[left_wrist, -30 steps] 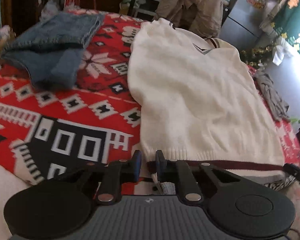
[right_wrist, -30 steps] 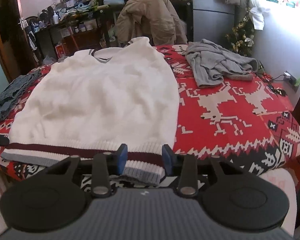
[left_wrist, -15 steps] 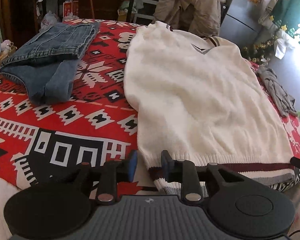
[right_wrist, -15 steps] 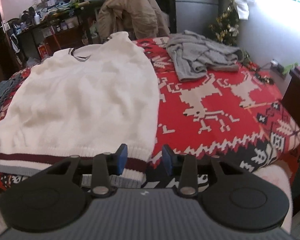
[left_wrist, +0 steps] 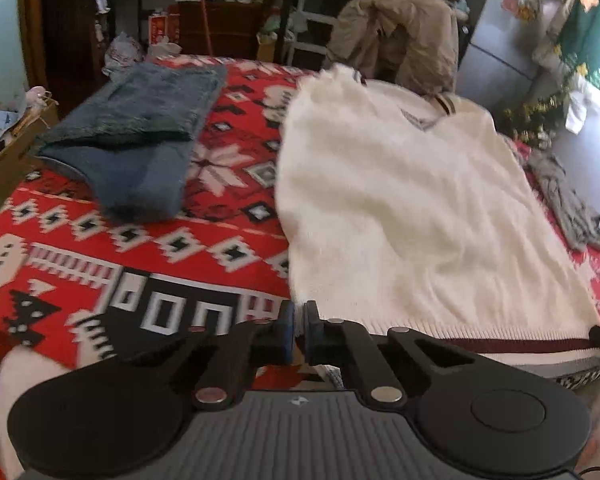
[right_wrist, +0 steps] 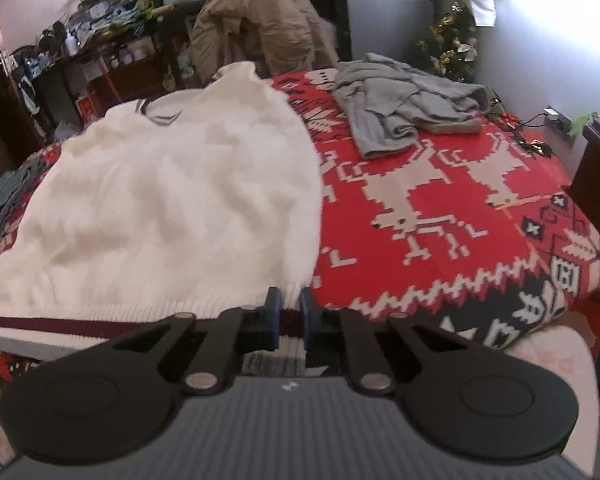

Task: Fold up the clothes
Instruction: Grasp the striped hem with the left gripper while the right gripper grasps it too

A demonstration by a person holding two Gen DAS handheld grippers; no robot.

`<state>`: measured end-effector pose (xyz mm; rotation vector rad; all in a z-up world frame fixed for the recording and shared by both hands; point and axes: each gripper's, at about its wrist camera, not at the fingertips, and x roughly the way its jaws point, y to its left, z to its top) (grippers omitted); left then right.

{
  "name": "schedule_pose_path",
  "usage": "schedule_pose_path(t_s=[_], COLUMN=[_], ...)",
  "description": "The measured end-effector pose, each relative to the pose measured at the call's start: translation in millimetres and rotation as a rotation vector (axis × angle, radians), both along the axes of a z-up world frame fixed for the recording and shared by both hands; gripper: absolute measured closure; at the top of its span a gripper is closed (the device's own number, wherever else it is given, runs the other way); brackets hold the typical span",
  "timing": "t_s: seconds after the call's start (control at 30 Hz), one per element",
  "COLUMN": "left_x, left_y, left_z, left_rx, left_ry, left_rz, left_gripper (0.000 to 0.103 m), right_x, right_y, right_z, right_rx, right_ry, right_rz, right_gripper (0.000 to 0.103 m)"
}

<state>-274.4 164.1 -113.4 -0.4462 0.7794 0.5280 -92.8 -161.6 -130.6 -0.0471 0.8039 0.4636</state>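
Here both grippers, left (left_wrist: 296, 330) and right (right_wrist: 288, 320), clench the white sweater's (left_wrist: 412, 208) hem corners on the bed (left_wrist: 100, 264); no legible writing.

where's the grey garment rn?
In the right wrist view the grey garment lies crumpled at the far right of the red patterned blanket, right of the white sweater, apart from it.

Both grippers are nearly closed: the left gripper (left_wrist: 296, 318) and the right gripper (right_wrist: 286, 306) each pinch fabric.
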Motion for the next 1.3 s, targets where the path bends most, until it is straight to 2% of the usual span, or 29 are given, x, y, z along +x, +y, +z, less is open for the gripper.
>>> schedule_pose_path(t_s=[0.1, 0.17, 0.33, 0.4, 0.47, 0.53, 0.67, 0.8, 0.93, 1.03, 1.1, 1.17, 1.3], left_x=[-5, -6, -10, -13, -15, -17, -21, -12, 1, 4, 3, 1, 3], left_y=[4, 7, 14, 17, 19, 22, 24, 12, -7, -11, -9, -8, -9], left_z=[-3, -10, -19, -22, -24, -26, -32, -34, -29, -29, -30, -32, -31], left_rx=[-0.030, -0.058, -0.172, -0.217, -0.262, -0.307, -0.392, -0.396, -0.280, -0.228, -0.243, -0.270, -0.269], left_ry=[-0.002, 0.003, -0.018, -0.030, -0.041, -0.053, -0.073, -0.075, -0.034, -0.025, -0.036, -0.050, -0.046], left_rz=[0.003, 0.002, 0.006, 0.007, 0.007, 0.007, 0.002, -0.033, -0.078, -0.068, -0.062, -0.058, -0.066], left_gripper=[0.098, 0.098, 0.096, 0.094, 0.086, 0.081, 0.080, 0.081, 0.084, 0.084, 0.084, 0.084, 0.084], right_x=[0, 4, 4, 3, 4, 5, 3, -4, -9, -11, -9, -8, -12], right_y=[-4, -4, -2, -2, -6, -11, -16, -14, -10, -10, -13, -17, -15], right_z=[6, 2, -4, -5, -4, -4, -6, -9, -8, -8, -9, -10, -9], right_rx=[-0.016, -0.014, -0.016, -0.010, 0.021, 0.048, 0.075, 0.096, 0.100, 0.101, 0.104, 0.153, 0.272], right_ry=[-0.020, 0.002, 0.031, 0.040, 0.062, 0.085, 0.130, 0.148, 0.138, 0.128, 0.131, 0.153, 0.198], right_rz=[-0.004, -0.005, 0.001, 0.003, -0.007, -0.020, -0.019, -0.002, 0.016, 0.013, -0.007, 0.001, 0.057], right_gripper=[0.093, 0.093, 0.092, 0.089, 0.083, 0.083, 0.082, 0.078, 0.078, 0.078, 0.078, 0.078, 0.076])
